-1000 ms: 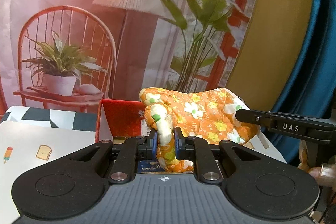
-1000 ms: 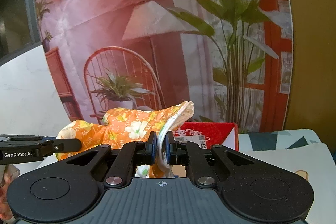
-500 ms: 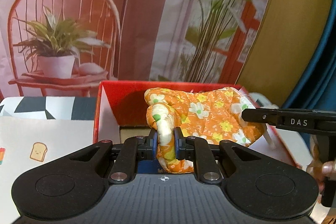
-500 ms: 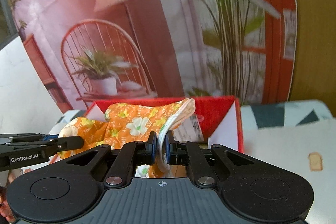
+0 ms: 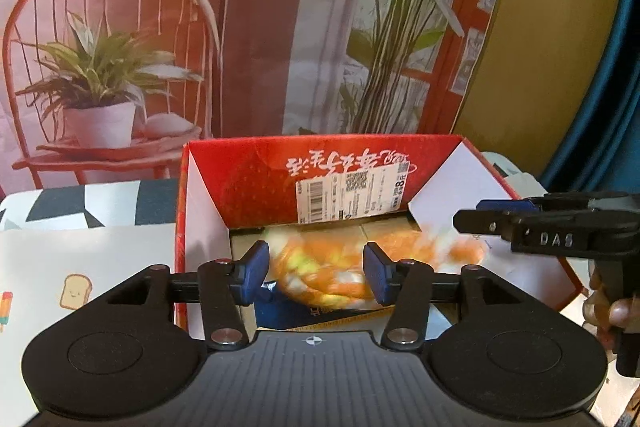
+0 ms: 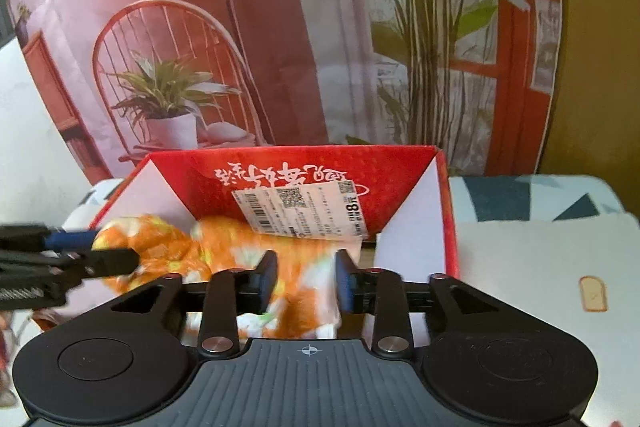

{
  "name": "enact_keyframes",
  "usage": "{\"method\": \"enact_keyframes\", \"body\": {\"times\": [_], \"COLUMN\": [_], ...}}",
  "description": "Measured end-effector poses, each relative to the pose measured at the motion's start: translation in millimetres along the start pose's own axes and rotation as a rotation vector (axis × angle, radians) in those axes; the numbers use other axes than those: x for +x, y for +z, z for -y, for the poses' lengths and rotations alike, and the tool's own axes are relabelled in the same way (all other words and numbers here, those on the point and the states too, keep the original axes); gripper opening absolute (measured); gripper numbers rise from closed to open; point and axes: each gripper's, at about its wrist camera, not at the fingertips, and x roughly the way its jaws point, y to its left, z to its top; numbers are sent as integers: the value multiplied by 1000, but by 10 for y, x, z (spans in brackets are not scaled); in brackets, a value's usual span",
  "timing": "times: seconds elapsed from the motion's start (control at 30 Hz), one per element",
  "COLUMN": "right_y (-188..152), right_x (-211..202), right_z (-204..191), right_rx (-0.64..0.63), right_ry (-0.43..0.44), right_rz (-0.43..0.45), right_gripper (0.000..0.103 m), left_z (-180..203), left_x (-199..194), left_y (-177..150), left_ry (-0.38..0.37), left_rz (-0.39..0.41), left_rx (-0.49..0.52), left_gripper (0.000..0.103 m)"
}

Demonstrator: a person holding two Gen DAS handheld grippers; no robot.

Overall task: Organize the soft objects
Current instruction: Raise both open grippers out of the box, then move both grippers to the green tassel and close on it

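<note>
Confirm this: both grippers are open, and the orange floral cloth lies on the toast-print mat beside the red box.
Not quite. Both the left gripper and the right gripper are open, but the orange floral cloth is blurred inside the red box, not on the toast-print mat beside it. The right wrist view shows this; the left wrist view agrees.

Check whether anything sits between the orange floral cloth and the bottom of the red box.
Partly. The cloth is already inside the box, blurred, with both grippers, left and right, open around it. A blue item lies in the box at the near side, seemingly under the cloth's edge. Nothing else is visible in the way.
</note>
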Motion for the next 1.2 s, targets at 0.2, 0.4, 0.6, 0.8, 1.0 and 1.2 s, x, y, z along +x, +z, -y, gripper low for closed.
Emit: {"method": "enact_keyframes", "body": {"times": [0.2, 0.4, 0.6, 0.8, 1.0, 1.2], "right_y": [-73, -199, -406, -643, -872, -1081], "right_x": [-167, -447, -740, -990, -1127, -1121], "right_z": [-55, -156, -265, -396, -525, -647], "right_rx": [-29, -26, -22, -20, -32, -62], "right_ry": [-3, 28, 59, 85, 102, 122], "right_rz": [32, 77, 125, 166, 181, 150], "right_gripper": [38, 38, 38, 38, 39, 45], "left_z": [41, 17, -79, -217, -349, -453], "left_x": [-216, -503, -794, -972, -1027, -953], "left_y": [-20, -172, -444, -731, -1019, -1216], "left_ry": [-15, -36, -49, -57, -52, -54], "left_rz": [23, 37, 49, 36, 11, -32], "left_rx": [16, 14, -23, -65, -97, -123], "left_gripper": [54, 54, 54, 47, 45, 44]}}
